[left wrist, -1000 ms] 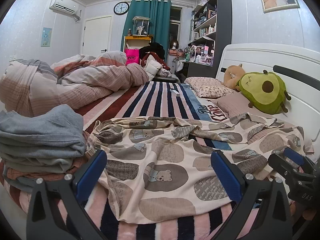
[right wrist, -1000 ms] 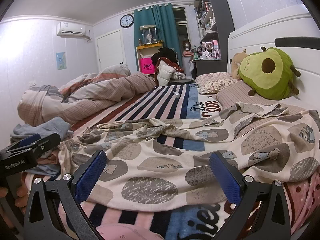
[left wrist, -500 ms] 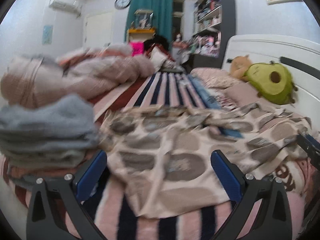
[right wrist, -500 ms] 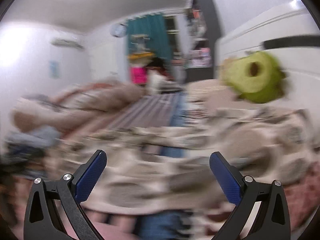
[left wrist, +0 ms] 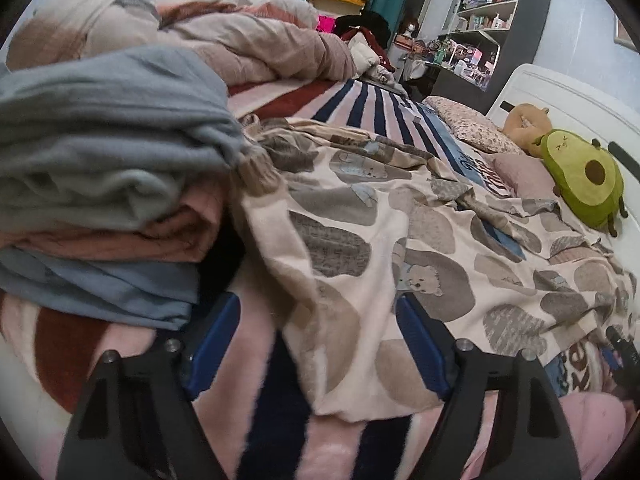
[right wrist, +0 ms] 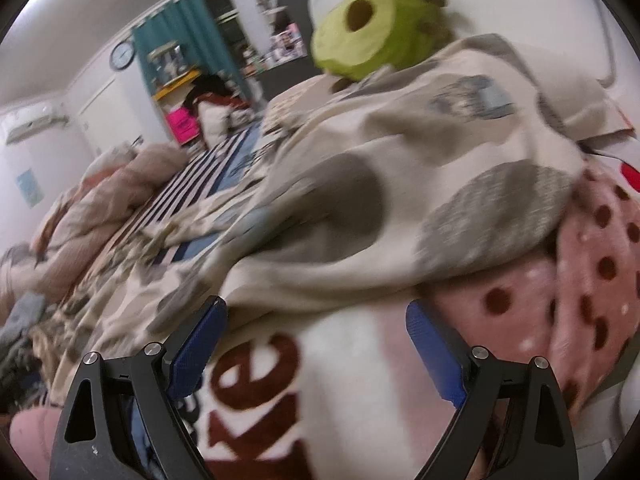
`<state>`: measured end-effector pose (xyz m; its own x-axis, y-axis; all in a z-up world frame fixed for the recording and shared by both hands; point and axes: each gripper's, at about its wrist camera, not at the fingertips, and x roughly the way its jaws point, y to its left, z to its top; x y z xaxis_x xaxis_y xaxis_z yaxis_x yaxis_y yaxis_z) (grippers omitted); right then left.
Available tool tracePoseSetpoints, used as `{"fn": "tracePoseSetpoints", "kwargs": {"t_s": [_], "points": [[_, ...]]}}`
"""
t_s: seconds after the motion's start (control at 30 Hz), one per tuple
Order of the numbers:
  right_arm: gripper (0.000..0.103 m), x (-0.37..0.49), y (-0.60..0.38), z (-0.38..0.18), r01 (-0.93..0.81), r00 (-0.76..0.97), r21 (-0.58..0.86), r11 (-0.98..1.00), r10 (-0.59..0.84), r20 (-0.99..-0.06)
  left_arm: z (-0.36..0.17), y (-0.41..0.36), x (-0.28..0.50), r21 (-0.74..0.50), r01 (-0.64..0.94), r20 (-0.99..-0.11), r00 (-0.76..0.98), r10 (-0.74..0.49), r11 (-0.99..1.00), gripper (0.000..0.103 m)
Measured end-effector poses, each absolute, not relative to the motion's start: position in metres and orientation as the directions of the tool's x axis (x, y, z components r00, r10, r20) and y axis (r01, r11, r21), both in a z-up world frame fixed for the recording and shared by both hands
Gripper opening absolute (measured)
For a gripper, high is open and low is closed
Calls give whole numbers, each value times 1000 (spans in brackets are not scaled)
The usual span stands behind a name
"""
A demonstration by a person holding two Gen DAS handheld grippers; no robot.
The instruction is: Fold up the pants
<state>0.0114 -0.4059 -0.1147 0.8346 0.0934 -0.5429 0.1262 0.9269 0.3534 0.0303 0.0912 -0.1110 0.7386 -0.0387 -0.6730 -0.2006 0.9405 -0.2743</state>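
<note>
Cream pants (left wrist: 400, 216) printed with grey ovals and bears lie spread across the striped bed. My left gripper (left wrist: 318, 344) is open and low over the bed, with the near left corner of the pants between its blue pads (left wrist: 420, 348). My right gripper (right wrist: 316, 344) is open, tilted, just short of the right end of the pants (right wrist: 360, 184), which bunch up over a pink dotted cloth (right wrist: 592, 264). The right gripper's tip also shows in the left wrist view (left wrist: 620, 350).
A stack of folded grey, pink and blue clothes (left wrist: 108, 184) sits close on the left. A rumpled duvet (left wrist: 240, 44) lies behind it. An avocado plush (left wrist: 580, 176) and pillows (left wrist: 476, 128) rest by the white headboard (left wrist: 568, 100).
Both grippers have dropped down and forward to the near edge of the pants, the left at its left corner, the right at its right end. Both stayed open.
</note>
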Motion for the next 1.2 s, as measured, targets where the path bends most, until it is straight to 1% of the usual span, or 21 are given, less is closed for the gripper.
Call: {"fn": "tracePoseSetpoints", "kwargs": {"t_s": [0.1,0.2,0.27,0.3,0.33,0.37,0.43,0.47,0.53,0.6,0.63,0.67,0.7,0.73,0.8,0.83,0.87,0.9,1.03,1.13,1.2], "points": [[89,18,-418,-120,134,829,391,911,113,-548,-114,83,40,-301,-181,-677,732,-76,936,77],[90,24,-420,-132,116,823,444,888,165,-543,-117,74,51,-298,-182,-690,719,-80,937,77],[90,28,-416,-133,106,827,437,893,165,-538,-120,71,59,-290,-192,-703,708,-73,938,77],[90,31,-414,-134,103,830,435,895,164,-533,-122,70,62,-284,-200,-708,704,-65,938,71],[90,33,-415,-134,105,833,442,891,164,-528,-124,70,66,-279,-210,-713,699,-56,937,60],[90,37,-416,-134,106,837,453,885,167,-522,-126,70,69,-273,-225,-719,694,-43,935,56],[90,43,-418,-134,108,844,473,874,172,-509,-127,74,71,-267,-255,-719,695,-17,929,41],[89,46,-419,-134,108,846,481,870,174,-503,-126,76,72,-266,-265,-718,696,-7,927,37],[78,48,-420,-133,109,853,494,862,174,-492,-126,79,74,-253,-279,-718,696,13,926,17],[59,51,-421,-133,112,854,503,857,175,-489,-124,82,72,-231,-296,-715,698,44,927,9],[52,52,-421,-134,118,854,501,857,170,-491,-123,84,70,-231,-298,-709,704,50,926,5],[38,52,-421,-133,123,854,497,859,163,-494,-121,87,68,-234,-300,-699,713,54,925,5],[31,53,-421,-133,137,852,487,863,148,-501,-119,89,66,-233,-304,-692,720,63,924,4],[29,52,-421,-134,141,854,484,864,140,-500,-114,91,62,-223,-310,-680,729,81,924,4],[17,49,-423,-133,141,856,490,860,143,-497,-107,94,56,-209,-313,-661,744,102,926,4],[15,47,-424,-131,141,858,492,859,142,-494,-103,95,54,-206,-314,-651,751,110,927,4],[8,45,-425,-129,140,860,489,861,139,-492,-98,96,50,-202,-315,-638,761,119,928,4],[5,41,-424,-125,129,866,480,868,137,-480,-93,98,47,-196,-318,-625,769,131,928,4],[4,31,-421,-107,95,893,433,897,115,-435,-75,105,34,-184,-324,-578,799,164,928,3],[3,29,-421,-94,69,903,413,908,119,-412,-69,116,28,-224,-327,-559,815,154,918,3],[2,27,-423,-88,56,908,413,909,126,-399,-66,117,21,-218,-332,-549,819,166,918,3]]}}
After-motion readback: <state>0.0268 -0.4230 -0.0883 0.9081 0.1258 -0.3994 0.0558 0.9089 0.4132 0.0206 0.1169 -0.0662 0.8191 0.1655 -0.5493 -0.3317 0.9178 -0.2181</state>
